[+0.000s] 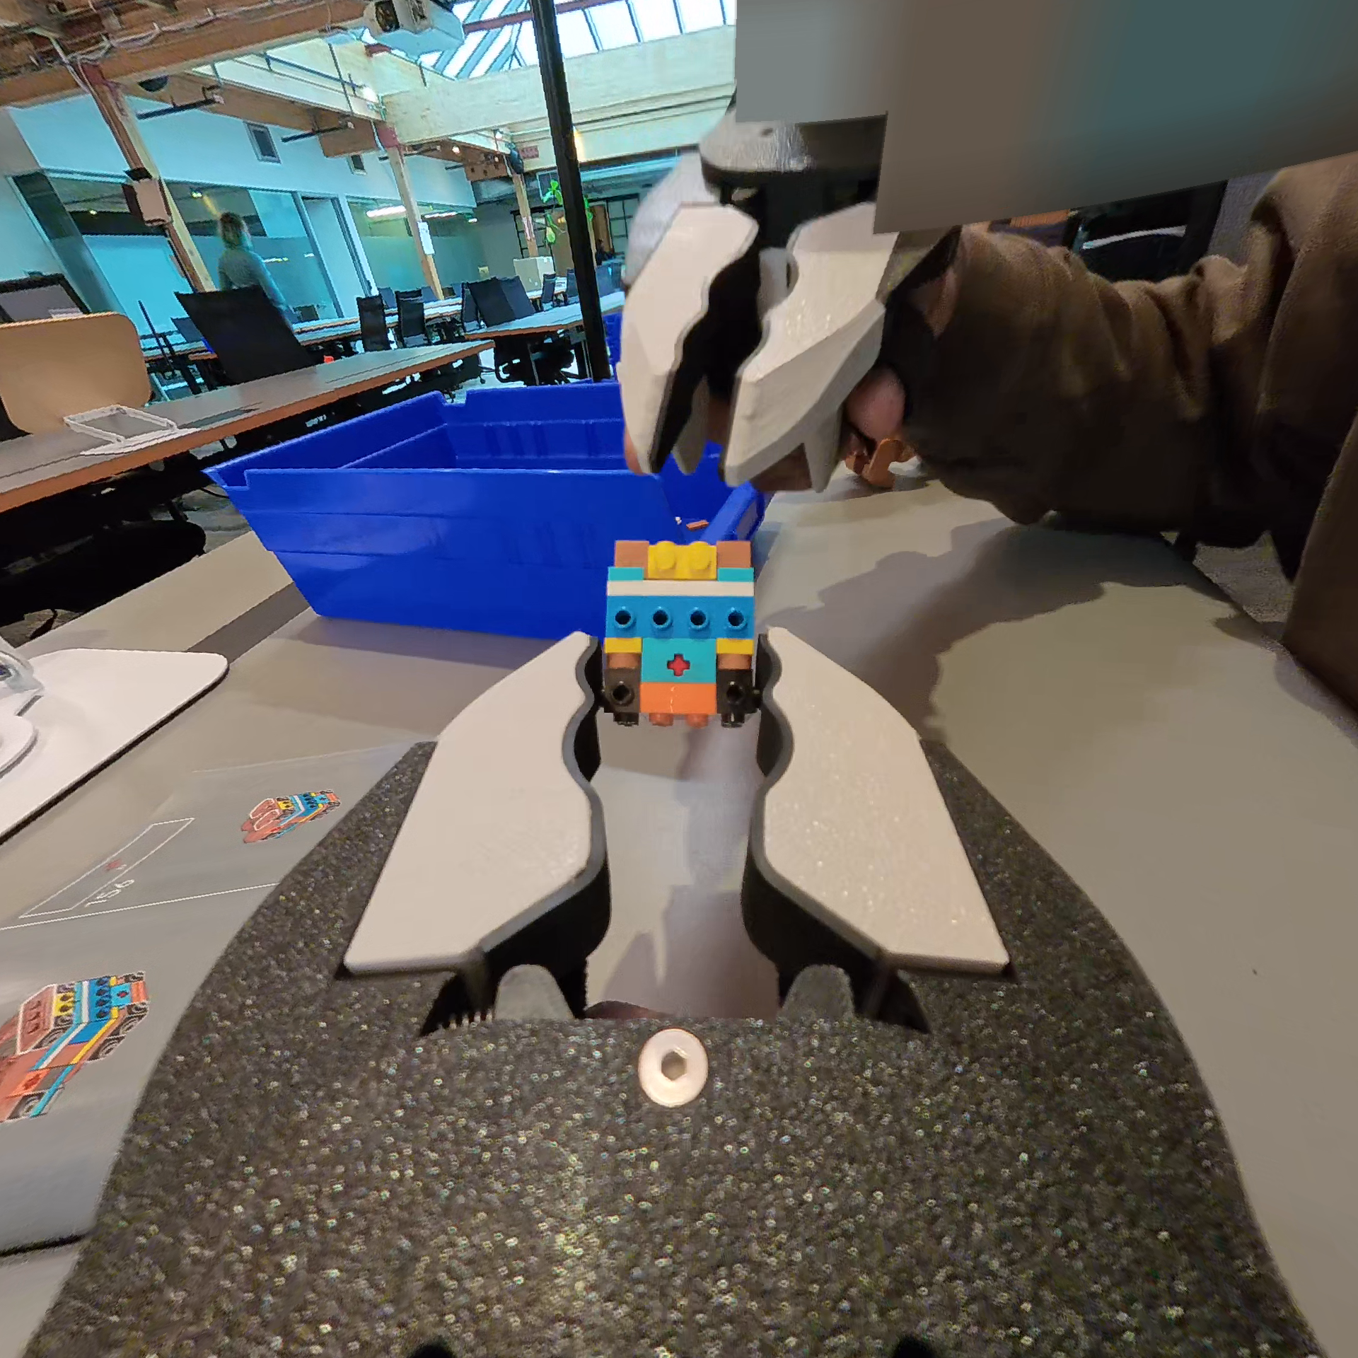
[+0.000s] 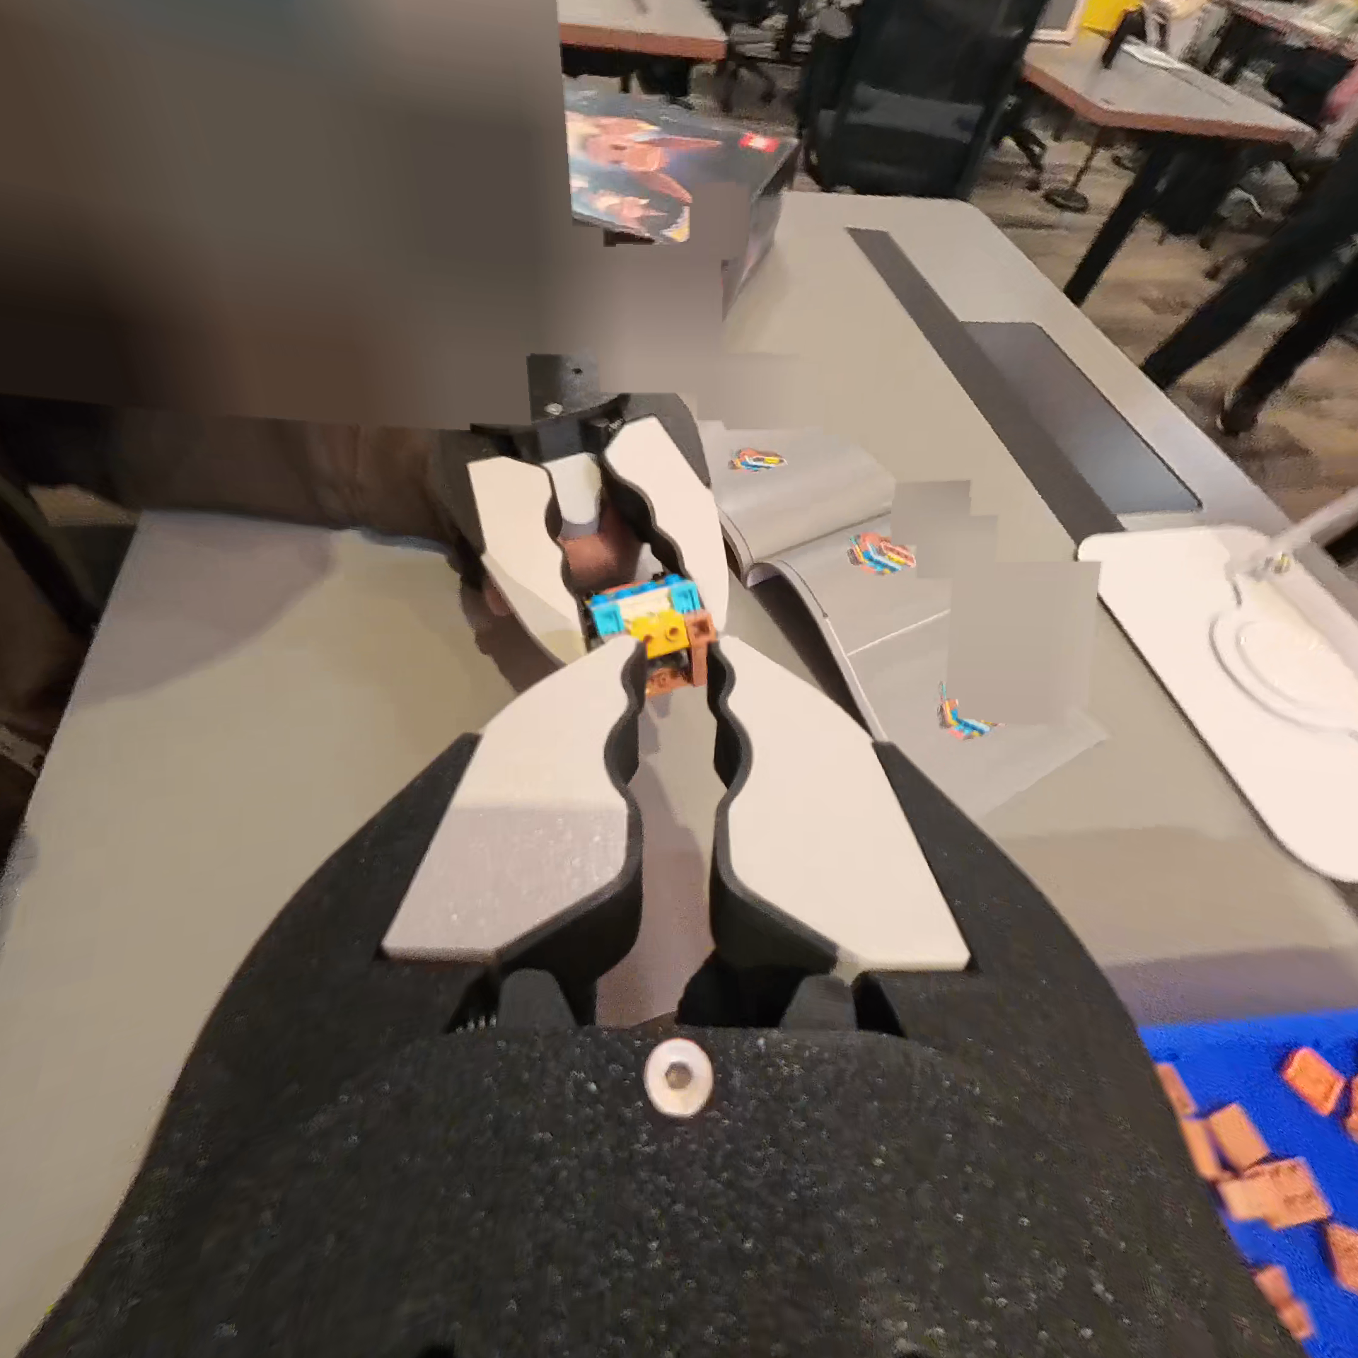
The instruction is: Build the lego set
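Note:
My left gripper is shut on a small lego build, clamping its black lower sides just above the grey table. The build has blue, teal, white, orange and brown layers, with a yellow brick and two brown bricks on top. My right gripper hangs above and slightly behind the build, tips pointing down, jaws narrowly apart with nothing between them. In the right wrist view, my right gripper looks down on the build, which sits in the left gripper opposite.
A blue bin stands right behind the build; it holds loose brown bricks. An open instruction booklet and a white lamp base lie to the left gripper's left. A lego box sits at the table's far end. A brown sleeve reaches over the right side. The grippers are tip to tip, or close to it.

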The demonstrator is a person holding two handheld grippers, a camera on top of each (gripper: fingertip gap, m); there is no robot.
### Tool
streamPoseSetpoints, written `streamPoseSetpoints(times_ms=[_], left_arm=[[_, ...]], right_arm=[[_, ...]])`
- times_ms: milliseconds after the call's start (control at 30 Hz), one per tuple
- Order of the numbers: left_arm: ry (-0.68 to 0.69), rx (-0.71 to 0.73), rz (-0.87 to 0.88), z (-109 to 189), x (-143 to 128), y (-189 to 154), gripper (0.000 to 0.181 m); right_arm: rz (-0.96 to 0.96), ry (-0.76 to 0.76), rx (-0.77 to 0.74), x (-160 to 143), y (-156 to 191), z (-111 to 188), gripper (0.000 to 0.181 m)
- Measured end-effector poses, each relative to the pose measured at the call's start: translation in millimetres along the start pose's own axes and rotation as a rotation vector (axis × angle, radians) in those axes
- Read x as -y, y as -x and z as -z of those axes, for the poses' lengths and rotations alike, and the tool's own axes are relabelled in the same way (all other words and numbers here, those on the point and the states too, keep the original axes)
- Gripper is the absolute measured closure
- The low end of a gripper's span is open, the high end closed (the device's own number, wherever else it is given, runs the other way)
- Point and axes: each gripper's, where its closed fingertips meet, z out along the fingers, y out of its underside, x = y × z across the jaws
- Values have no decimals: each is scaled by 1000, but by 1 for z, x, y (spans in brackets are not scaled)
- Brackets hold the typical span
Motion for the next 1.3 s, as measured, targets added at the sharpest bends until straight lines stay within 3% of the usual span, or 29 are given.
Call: streamPoseSetpoints(times_ms=[133, 267, 1300], left_arm=[[-15, 6, -19, 0, 2, -1, 141], [-19, 15, -45, 0, 3, -2, 141], [-8, 38, -66, 1, 2, 1, 141]], right_arm=[[-148, -15, -49, -7, -7, -1, 169], [-264, 26, -5, -14, -4, -8, 170], [-190, 76, -23, -5, 1, -16, 170]])
